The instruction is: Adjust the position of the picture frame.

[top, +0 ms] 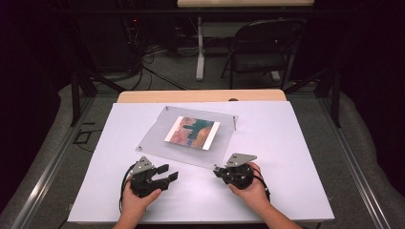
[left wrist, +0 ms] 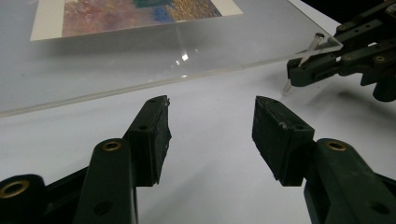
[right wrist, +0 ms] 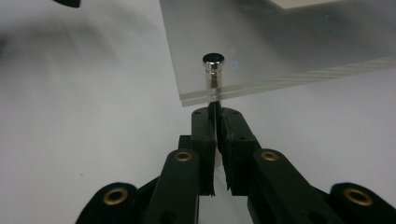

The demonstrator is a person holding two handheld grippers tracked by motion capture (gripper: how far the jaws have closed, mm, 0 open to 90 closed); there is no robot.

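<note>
High view. Item: clear acrylic picture frame (top: 191, 138), two transparent sheets sandwiching a colourful painted print (top: 192, 132) with white side margins; metal standoff pins at the corners. It lies slightly skewed at the middle of the white-covered counter (top: 286, 157). Left gripper (top: 168, 173), held in the person's left hand (top: 138, 200), rests on the counter just short of the frame's near left edge, fingers spread apart, nothing between them. Right gripper (top: 218, 170), in the right hand (top: 250, 188), sits at the frame's near right corner, its tip against that corner. A folding chair (top: 260, 47) stands beyond the counter.

Left gripper view. Frame edge (left wrist: 140, 70) runs across the upper part, raised a little off the counter; the print shows at top. The two black fingers (left wrist: 152, 135) stand wide apart over bare white surface, gripping nothing. At far right the right gripper (left wrist: 299, 70) meets the corner standoff pin (left wrist: 314, 46).

Right gripper view. Standoff pin (right wrist: 213, 74), silvery with a dark cap, passes through the frame's corner (right wrist: 261, 46). The fingers (right wrist: 203, 135) are closed together on the pin's lower end below the sheets.
</note>
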